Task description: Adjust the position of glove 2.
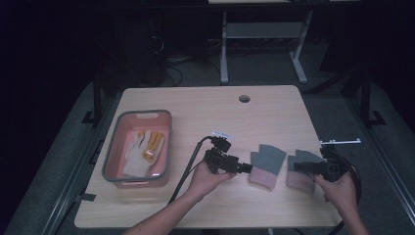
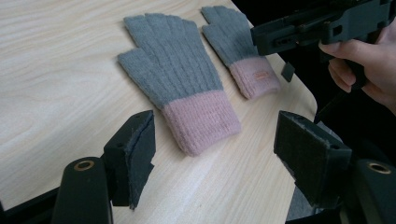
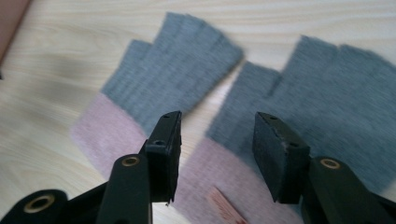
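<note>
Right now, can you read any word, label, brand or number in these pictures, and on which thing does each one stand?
No text can be read.
Small pink tag on the pink cuff of the far glove: marks too small to read.
White strip on the table beside the left claw: dark print, too blurred to read.
Near glove: no label shows.

grey-pink gloves [image 1: 267, 165]: 2 | tub [image 1: 110, 166]: 1 | white-yellow gloves [image 1: 142, 152]: 2 | table [image 1: 205, 110]: 1

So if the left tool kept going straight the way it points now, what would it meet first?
Most likely the pink cuff of the nearer grey glove, lying just ahead of the open left tool; how high the tool sits is unclear.
</note>
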`<move>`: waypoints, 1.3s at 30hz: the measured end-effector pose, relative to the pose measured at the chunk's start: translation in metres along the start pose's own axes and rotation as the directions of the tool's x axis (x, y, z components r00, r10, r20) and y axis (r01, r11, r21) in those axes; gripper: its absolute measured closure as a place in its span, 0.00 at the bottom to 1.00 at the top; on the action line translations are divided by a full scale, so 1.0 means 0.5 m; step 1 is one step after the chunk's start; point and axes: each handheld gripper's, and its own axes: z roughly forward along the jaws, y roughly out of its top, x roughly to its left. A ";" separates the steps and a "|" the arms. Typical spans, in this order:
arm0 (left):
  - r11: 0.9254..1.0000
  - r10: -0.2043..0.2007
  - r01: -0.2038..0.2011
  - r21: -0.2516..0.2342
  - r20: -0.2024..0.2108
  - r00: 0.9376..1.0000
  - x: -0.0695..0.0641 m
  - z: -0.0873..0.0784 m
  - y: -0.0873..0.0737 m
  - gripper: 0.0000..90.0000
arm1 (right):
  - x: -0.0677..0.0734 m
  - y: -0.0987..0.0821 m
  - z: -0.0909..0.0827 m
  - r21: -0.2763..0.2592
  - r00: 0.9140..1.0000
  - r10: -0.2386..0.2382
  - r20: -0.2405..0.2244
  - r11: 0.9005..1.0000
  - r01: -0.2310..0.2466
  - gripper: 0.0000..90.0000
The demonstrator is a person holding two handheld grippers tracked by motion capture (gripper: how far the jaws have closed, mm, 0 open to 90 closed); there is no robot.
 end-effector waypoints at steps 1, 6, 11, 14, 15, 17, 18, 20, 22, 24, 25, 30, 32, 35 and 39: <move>1.000 0.001 -0.001 0.000 0.003 1.000 0.000 0.001 -0.001 0.33 | -0.001 -0.002 0.000 0.008 1.000 0.003 0.010 1.000 -0.003 0.58; 1.000 0.002 -0.002 0.006 0.006 1.000 -0.001 0.007 -0.005 0.32 | -0.005 -0.013 0.008 0.040 0.995 -0.036 0.097 0.999 0.032 0.60; 1.000 0.004 -0.004 0.002 0.013 1.000 -0.002 0.010 -0.006 0.32 | 0.001 -0.021 0.024 0.087 0.980 -0.095 0.175 0.993 0.080 0.61; 1.000 0.002 -0.002 0.008 0.010 1.000 0.000 0.013 -0.007 0.32 | 0.007 -0.022 0.031 0.094 0.973 -0.116 0.198 0.991 0.099 0.64; 1.000 -0.001 0.001 0.007 0.011 1.000 0.000 0.014 -0.007 0.32 | 0.008 -0.022 0.032 0.091 0.973 -0.115 0.202 0.991 0.098 0.67; 1.000 0.003 -0.003 0.012 0.015 1.000 0.001 0.015 -0.009 0.32 | 0.009 -0.024 0.034 0.085 0.972 -0.118 0.202 0.991 0.103 0.72; 1.000 0.003 -0.003 0.014 0.015 1.000 0.001 0.016 -0.010 0.32 | 0.008 -0.024 0.034 0.084 0.973 -0.112 0.199 0.992 0.097 0.76; 1.000 -0.003 0.002 0.015 0.016 1.000 0.001 0.018 -0.012 0.32 | 0.007 -0.024 0.034 0.083 0.977 -0.096 0.191 0.993 0.081 0.85; 1.000 -0.003 0.003 0.014 0.017 1.000 0.001 0.019 -0.013 0.32 | 0.008 -0.024 0.035 0.079 0.977 -0.092 0.192 0.994 0.078 0.89; 1.000 -0.004 0.004 0.015 0.015 1.000 0.001 0.020 -0.014 0.32 | 0.009 -0.025 0.035 0.076 0.974 -0.105 0.199 0.993 0.092 0.90; 1.000 -0.003 0.003 0.015 0.015 1.000 0.001 0.019 -0.014 0.32 | 0.010 -0.025 0.034 0.074 0.973 -0.108 0.202 0.993 0.095 0.90; 1.000 -0.010 0.010 0.012 0.014 1.000 0.001 0.018 -0.015 0.32 | 0.012 -0.027 0.028 0.053 0.974 -0.098 0.206 0.995 0.089 0.92; 1.000 -0.003 0.003 0.012 0.012 1.000 0.002 0.015 -0.014 0.32 | 0.013 -0.024 0.022 0.044 0.977 -0.084 0.194 0.996 0.077 0.92; 1.000 -0.009 0.009 0.008 0.011 1.000 0.005 0.013 -0.014 0.32 | 0.014 -0.019 0.014 0.036 0.980 -0.070 0.185 0.997 0.064 0.92; 1.000 -0.005 0.005 0.005 0.007 1.000 0.007 0.010 -0.014 0.32 | 0.022 -0.010 -0.002 0.006 0.986 -0.049 0.158 0.999 0.048 0.92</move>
